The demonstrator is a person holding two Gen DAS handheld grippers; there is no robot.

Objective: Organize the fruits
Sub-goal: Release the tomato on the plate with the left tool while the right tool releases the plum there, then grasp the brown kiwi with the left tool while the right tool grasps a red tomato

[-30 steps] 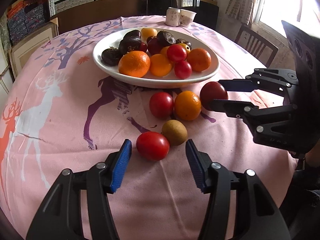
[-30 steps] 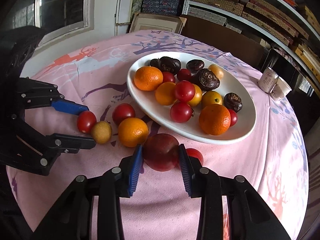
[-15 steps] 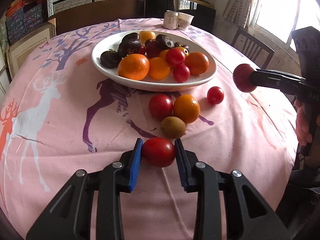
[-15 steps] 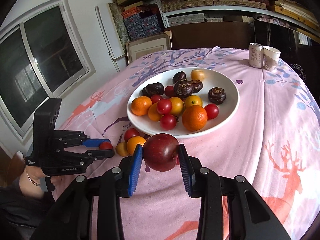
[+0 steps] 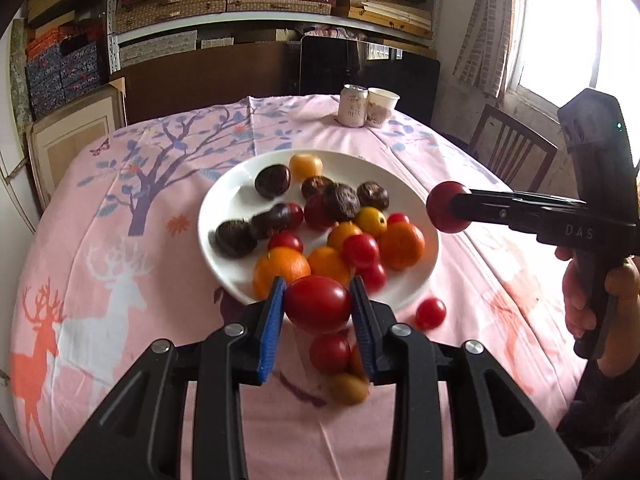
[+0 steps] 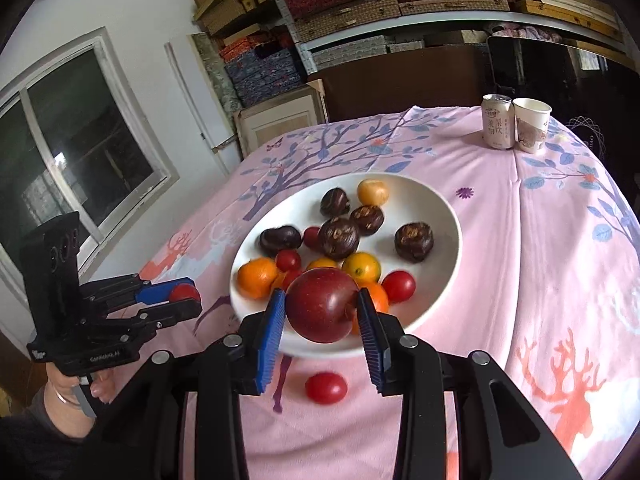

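White oval plate [image 6: 448, 216], on the table: oranges, yellow-orange citrus, red tomatoes and dark wrinkled passion fruits, piled mostly toward its 6 o'clock half in the left wrist view.

Red tomato [image 5: 317, 303], glossy, oblong: clamped between the blue jaws of the left gripper [image 5: 318, 312], raised off the table, near the plate's 6 o'clock rim.

Dark red plum [image 6: 322, 305], round, smooth: clamped in the right gripper [image 6: 323, 320], held above the plate's near rim.

Loose on the table: small red tomato [image 6: 326, 387] just outside the rim; another tomato [image 5: 330, 353], a partly hidden orange and a brown kiwi [image 5: 349, 389], blurred, clustered together.
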